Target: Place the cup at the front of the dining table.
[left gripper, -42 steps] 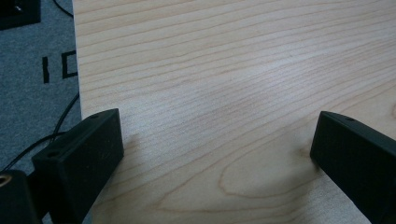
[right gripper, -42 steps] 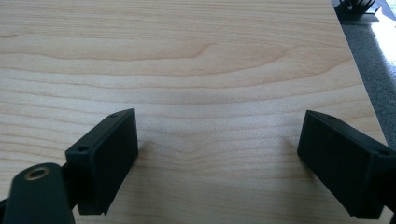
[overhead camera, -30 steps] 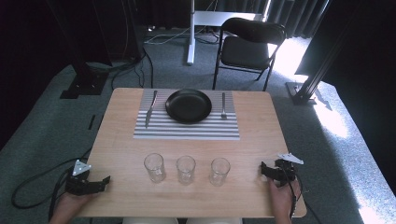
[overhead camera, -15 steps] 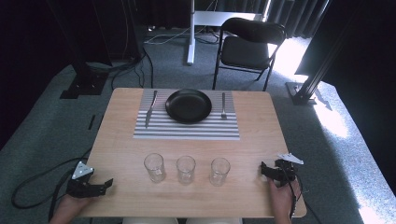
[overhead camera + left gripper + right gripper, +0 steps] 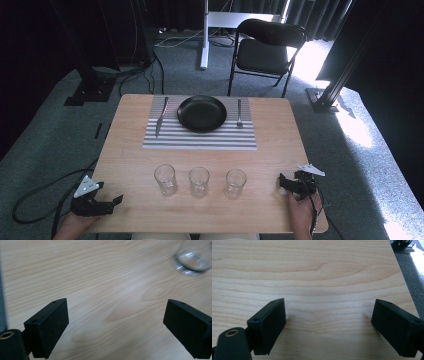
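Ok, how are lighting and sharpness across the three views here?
High view: sharp, but sunlight blows out the floor at right while the edges fall to black. Left gripper view: table evenly lit, the glass at top right blurred. Right gripper view: wood grain crisp, soft shadows beside the jaws.

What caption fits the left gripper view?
Open left gripper over bare wooden table, clear glass at upper right.

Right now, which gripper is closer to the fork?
Right. The right gripper sits at the table's near right corner, the fork ahead of it; the left gripper is across at the near left.
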`<action>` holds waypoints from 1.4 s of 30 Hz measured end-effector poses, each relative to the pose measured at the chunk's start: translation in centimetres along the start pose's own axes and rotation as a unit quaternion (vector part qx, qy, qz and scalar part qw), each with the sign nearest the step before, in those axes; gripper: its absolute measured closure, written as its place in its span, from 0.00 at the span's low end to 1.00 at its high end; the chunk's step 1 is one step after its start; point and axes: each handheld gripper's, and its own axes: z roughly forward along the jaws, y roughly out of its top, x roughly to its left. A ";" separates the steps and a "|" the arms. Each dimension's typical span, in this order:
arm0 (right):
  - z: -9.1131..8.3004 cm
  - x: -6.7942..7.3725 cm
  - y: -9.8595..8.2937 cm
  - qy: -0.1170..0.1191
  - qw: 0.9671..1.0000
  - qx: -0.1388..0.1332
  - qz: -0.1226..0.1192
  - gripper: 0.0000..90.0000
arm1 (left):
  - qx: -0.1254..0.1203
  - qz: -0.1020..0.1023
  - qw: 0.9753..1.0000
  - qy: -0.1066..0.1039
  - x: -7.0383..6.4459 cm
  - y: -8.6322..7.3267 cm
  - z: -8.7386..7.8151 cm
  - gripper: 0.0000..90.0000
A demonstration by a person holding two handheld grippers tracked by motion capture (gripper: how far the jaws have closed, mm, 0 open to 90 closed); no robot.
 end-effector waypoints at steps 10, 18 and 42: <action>0.0 0.0 0.0 0.000 1.000 0.000 0.000 0.13 | -0.032 0.013 0.999 -0.023 -1.2 1.8 -0.7 0.07; 0.0 0.0 0.0 0.000 1.000 0.000 0.000 0.13 | -0.041 0.032 0.998 -0.027 -2.0 3.2 -1.0 0.07; 0.0 0.0 0.0 0.000 1.000 -0.001 -0.001 0.13 | -0.088 0.082 0.988 -0.092 -5.6 7.4 -1.9 0.07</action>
